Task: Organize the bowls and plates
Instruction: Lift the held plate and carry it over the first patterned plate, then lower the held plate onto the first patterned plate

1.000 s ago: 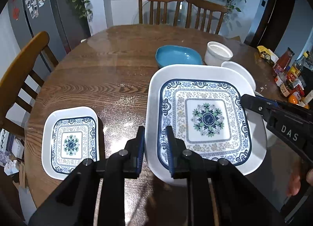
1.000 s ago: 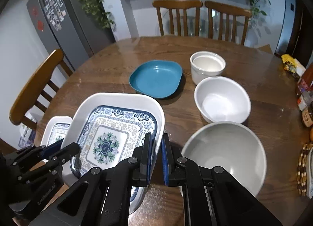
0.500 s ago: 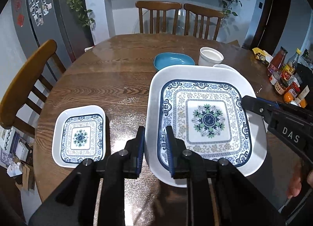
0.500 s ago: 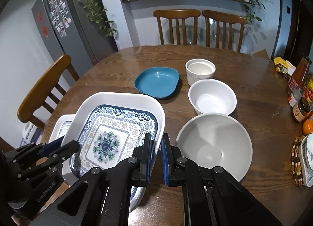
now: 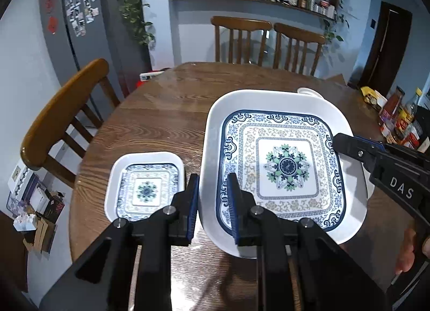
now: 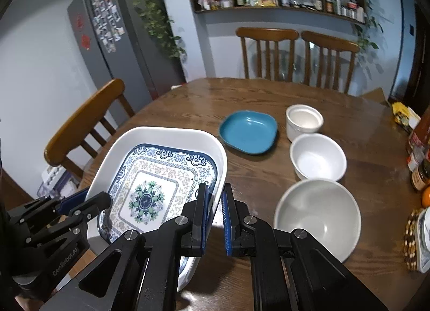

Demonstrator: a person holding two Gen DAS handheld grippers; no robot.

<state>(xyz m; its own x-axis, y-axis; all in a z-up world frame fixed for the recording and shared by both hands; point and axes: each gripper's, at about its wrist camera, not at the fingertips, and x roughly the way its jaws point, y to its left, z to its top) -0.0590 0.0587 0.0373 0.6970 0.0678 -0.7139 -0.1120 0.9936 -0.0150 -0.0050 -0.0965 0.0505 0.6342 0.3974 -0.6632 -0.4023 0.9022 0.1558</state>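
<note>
Both tools hold the big plate [image 5: 285,168] clear of the worktop [image 5: 166,112]: the left tool [image 5: 212,203] pinches its near-left rim, the right tool [image 6: 213,211] its right rim. The small plate [image 5: 146,187] lies on the worktop just left of the left tool, the likely stacking spot; so the carry probably goes leftward.
</note>
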